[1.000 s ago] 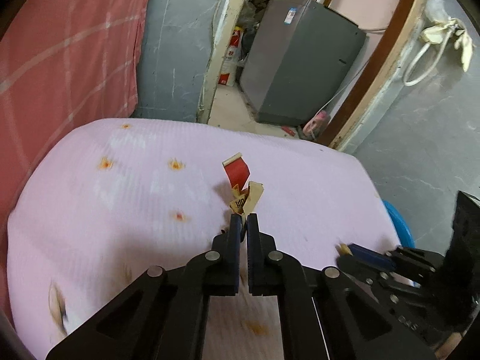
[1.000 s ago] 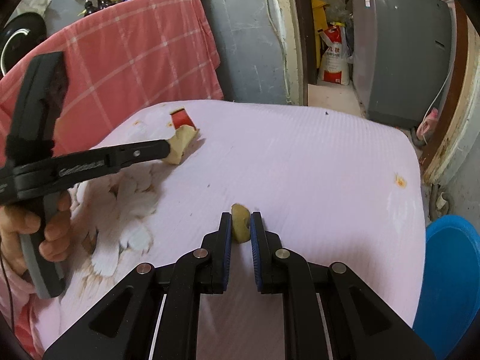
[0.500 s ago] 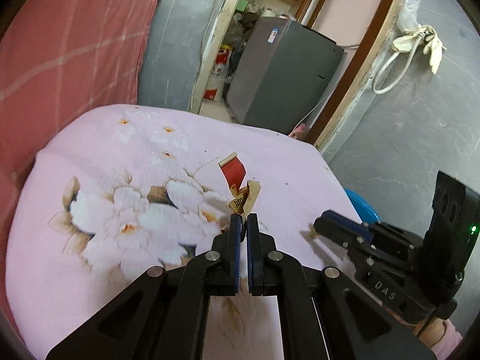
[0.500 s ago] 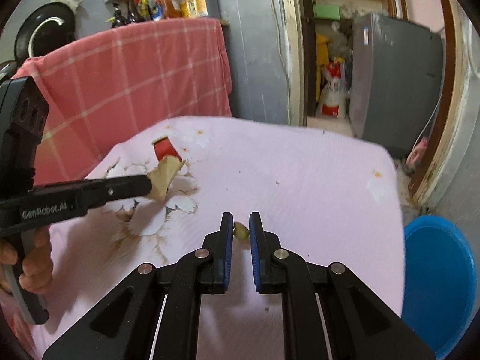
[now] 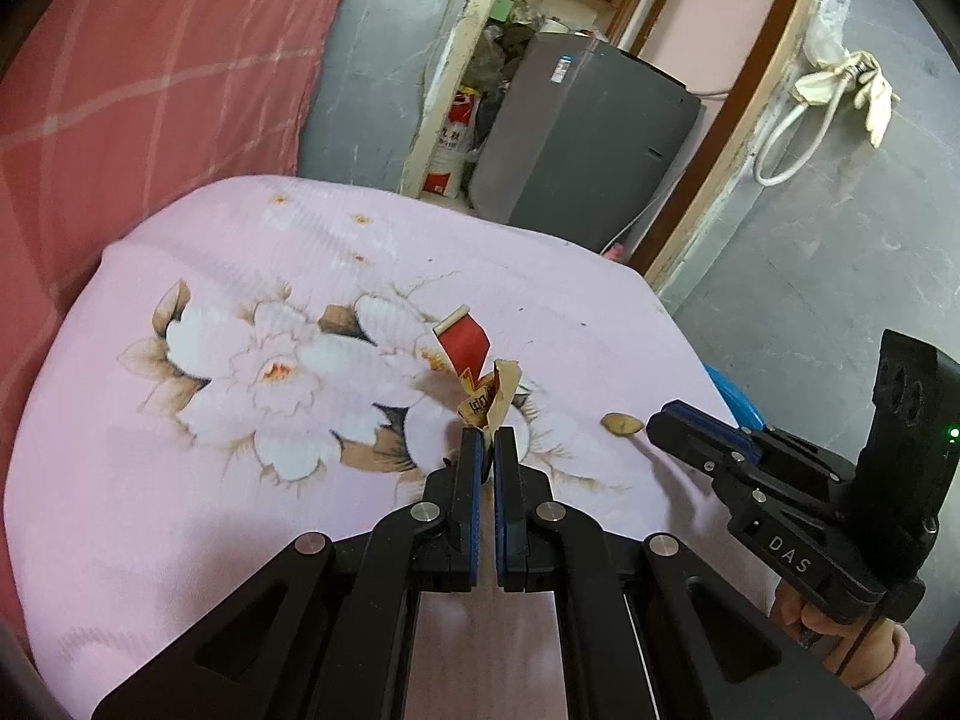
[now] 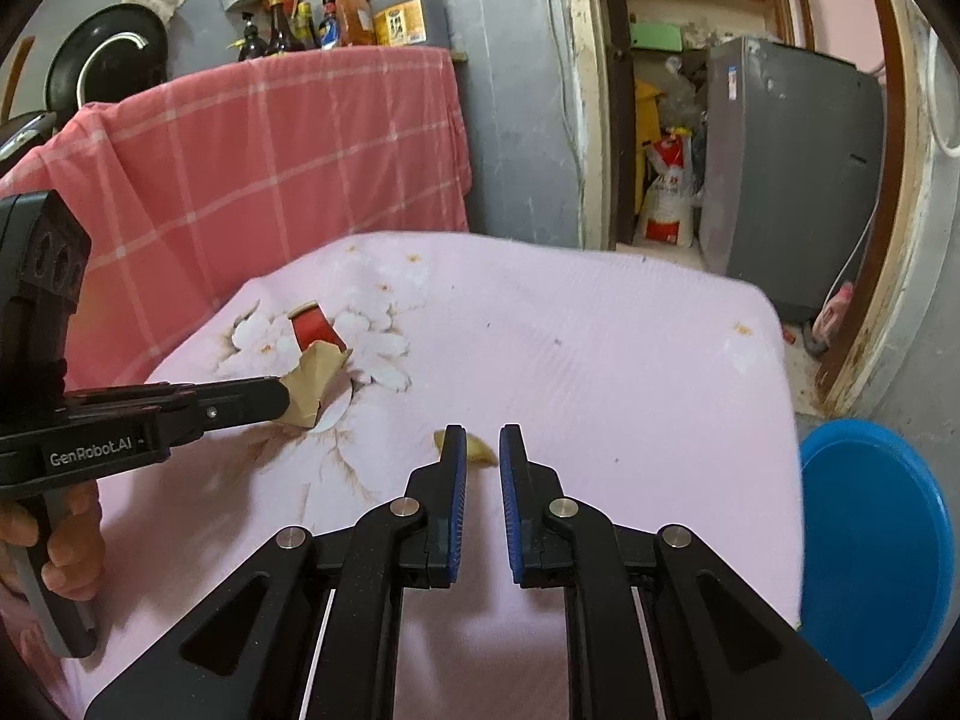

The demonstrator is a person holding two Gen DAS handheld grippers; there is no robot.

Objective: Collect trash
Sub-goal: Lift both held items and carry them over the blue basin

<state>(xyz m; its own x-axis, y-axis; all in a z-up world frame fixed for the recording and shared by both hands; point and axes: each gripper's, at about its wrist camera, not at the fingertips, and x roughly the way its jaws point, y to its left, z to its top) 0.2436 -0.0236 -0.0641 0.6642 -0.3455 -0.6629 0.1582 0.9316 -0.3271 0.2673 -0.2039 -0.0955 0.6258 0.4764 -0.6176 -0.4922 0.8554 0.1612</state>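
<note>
1. Right tool (image 6: 482, 444): jaws parted, just opening; a yellowish scrap (image 6: 480, 450) is seen lying between them on the pink floral tabletop (image 6: 600, 360).
2. Left tool (image 6: 282, 399): closed on a crumpled wrapper (image 6: 312, 372).
3. Blue basin (image 6: 876, 552): beside the tabletop.

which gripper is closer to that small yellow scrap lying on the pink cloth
Right. The right gripper has the yellow scrap just beyond its parted tips. The left gripper is off to its side, shut on the crumpled wrapper.

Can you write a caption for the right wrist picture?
Right gripper open over a yellow scrap on the pink cloth.
</note>
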